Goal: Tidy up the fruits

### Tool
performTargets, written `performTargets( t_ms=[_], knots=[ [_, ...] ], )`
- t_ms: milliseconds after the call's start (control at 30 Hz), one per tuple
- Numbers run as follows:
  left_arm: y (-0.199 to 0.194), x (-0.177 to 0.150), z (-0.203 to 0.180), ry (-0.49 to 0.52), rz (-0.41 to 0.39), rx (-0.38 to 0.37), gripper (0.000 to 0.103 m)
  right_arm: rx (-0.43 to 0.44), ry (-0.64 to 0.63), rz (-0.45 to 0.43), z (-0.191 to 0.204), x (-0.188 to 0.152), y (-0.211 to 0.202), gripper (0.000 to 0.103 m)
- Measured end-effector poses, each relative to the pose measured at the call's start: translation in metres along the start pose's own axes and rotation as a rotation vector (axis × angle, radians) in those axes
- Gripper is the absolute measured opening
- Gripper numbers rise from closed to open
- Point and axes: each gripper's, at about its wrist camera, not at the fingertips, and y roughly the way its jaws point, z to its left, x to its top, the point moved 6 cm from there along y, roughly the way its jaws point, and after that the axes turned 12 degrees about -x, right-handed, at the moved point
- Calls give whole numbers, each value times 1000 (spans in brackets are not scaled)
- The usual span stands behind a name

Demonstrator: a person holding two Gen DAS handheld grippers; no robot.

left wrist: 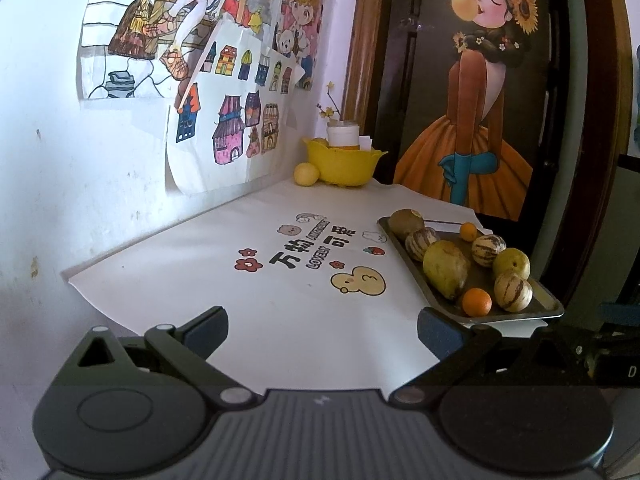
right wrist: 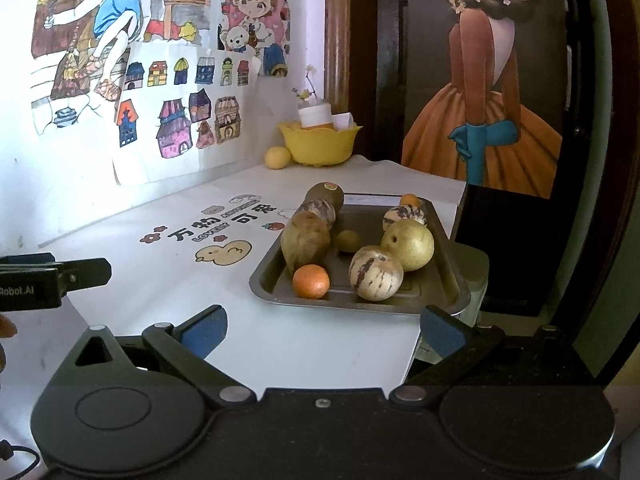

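Bright light washes out the white wall (left wrist: 48, 208) at left — right side dim, edges bowed by fisheye.

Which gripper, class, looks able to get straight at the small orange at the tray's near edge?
Probably the right gripper: it is open, and the small orange lies just ahead of it, frontmost in the tray, with only the low rim between. Nothing else blocks it.

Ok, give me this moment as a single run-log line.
left gripper: open, empty, above the mat | right gripper: open, empty, facing tray | fruits: all on tray, none grasped | yellow bowl: far corner by wall
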Motion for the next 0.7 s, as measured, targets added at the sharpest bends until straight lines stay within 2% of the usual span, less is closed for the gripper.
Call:
performTargets(
  t_ms=[700],
  knots=[
    [-1,-1,-1,-15,9,-10,103,10,-9,3,1,-1,0,102]
  ],
)
